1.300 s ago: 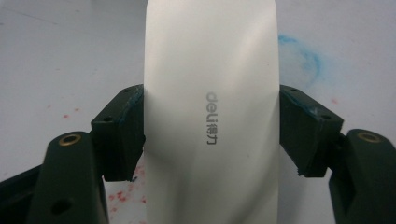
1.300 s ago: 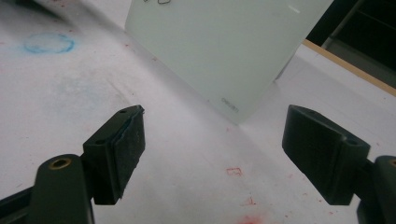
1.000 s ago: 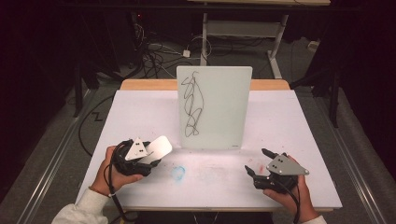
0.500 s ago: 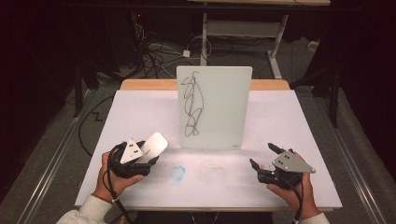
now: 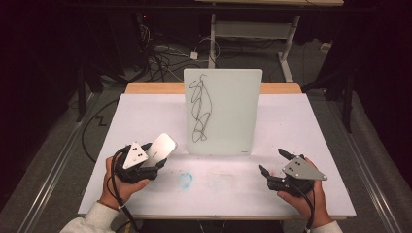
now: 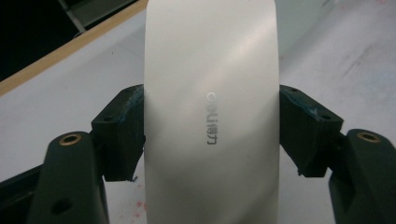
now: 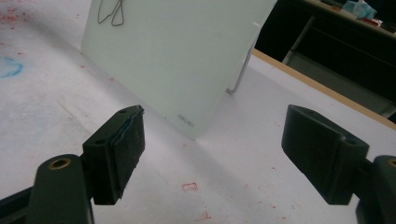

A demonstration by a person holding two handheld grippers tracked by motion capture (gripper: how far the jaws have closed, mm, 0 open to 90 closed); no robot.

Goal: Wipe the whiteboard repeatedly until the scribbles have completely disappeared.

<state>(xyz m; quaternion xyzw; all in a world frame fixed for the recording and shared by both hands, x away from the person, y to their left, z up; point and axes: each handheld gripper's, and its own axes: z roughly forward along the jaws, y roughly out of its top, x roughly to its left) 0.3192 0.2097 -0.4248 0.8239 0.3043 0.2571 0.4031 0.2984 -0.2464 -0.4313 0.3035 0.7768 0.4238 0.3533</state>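
Left gripper is clamped across the flat white rounded eraser block, jaws pinching its two long edges so the broad face stays free for wiping. It's lifted at the table's near left, angled toward the upright white board with black scribbles. Right gripper rests near right, jaws apart, empty, probably waiting to steady the board.

Whiteboard stands mid-table, eraser at its left.
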